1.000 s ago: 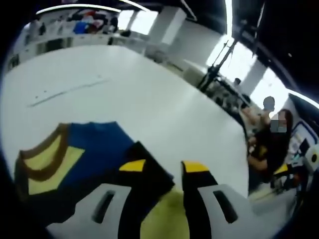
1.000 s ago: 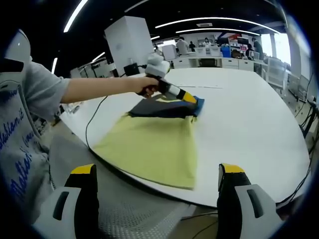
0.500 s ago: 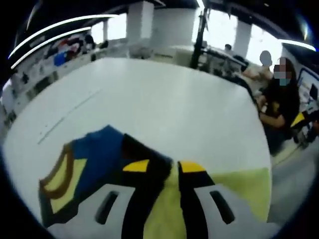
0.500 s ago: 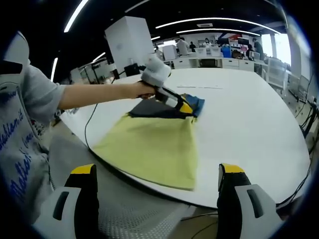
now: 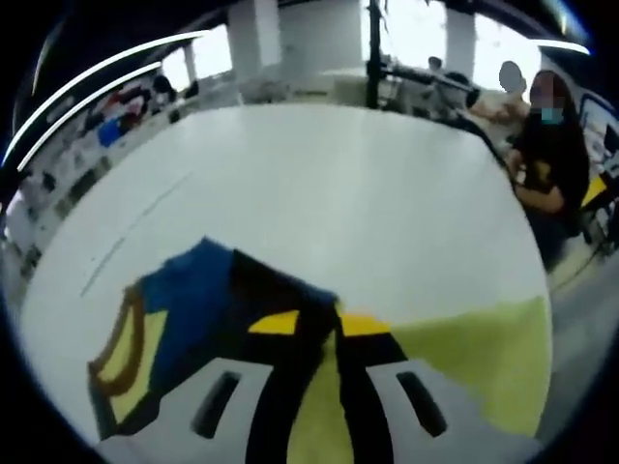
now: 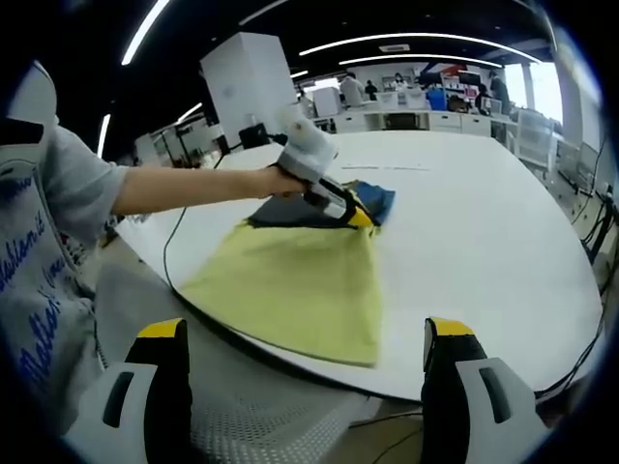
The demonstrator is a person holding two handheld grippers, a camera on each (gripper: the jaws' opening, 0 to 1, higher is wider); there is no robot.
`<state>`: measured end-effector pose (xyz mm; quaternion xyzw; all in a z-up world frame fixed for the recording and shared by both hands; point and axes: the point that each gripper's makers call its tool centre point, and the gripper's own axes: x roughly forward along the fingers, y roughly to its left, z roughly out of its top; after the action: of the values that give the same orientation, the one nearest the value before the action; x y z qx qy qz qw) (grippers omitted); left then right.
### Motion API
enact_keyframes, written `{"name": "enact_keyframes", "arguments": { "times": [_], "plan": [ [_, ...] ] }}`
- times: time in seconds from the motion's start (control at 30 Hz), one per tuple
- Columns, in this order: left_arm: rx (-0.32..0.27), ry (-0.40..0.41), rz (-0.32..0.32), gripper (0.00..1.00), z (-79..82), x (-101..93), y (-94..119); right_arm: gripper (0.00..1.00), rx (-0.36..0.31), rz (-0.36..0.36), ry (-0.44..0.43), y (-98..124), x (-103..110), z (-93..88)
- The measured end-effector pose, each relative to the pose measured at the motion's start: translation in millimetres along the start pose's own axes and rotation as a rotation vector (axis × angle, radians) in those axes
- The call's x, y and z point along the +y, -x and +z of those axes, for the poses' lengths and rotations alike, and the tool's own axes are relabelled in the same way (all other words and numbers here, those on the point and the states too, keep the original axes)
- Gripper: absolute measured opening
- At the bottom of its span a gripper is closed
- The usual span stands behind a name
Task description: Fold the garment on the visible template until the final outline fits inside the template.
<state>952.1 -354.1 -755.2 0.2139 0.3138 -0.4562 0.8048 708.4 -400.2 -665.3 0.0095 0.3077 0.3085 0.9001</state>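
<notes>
left gripper view: low over the garment (image 5: 193, 309), facing across the table (image 5: 319, 193).
right gripper view: off the table's edge, farther back; shares garment (image 6: 300, 275).

The left gripper (image 5: 319, 324) has two black jaws tipped with yellow pads, each rising from a pale grey base with a dark slanted slot; from the right gripper view it is a white rounded body with a black neck and a yellow tip, and a black cable (image 6: 180, 242) hangs from it; the right gripper (image 6: 305, 333) has the same black jaws with yellow caps on grey slotted bases; the person wears a light grey short sleeve (image 6: 82, 179) and a grey top (image 6: 34, 290) printed with blue lettering.
</notes>
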Motion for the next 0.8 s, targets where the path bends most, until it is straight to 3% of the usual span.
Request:
{"name": "enact_keyframes", "arguments": {
  "times": [0.47, 0.8],
  "plan": [
    [-0.014, 0.023, -0.008, 0.00, 13.4, -3.3, 9, 1.00, 0.000, 0.016, 0.015, -2, 4, 2.6],
    [-0.003, 0.067, -0.029, 0.00, 10.7, -11.1, 3, 1.00, 0.005, 0.020, 0.020, -1, 6, 0.6]
  ]
}}
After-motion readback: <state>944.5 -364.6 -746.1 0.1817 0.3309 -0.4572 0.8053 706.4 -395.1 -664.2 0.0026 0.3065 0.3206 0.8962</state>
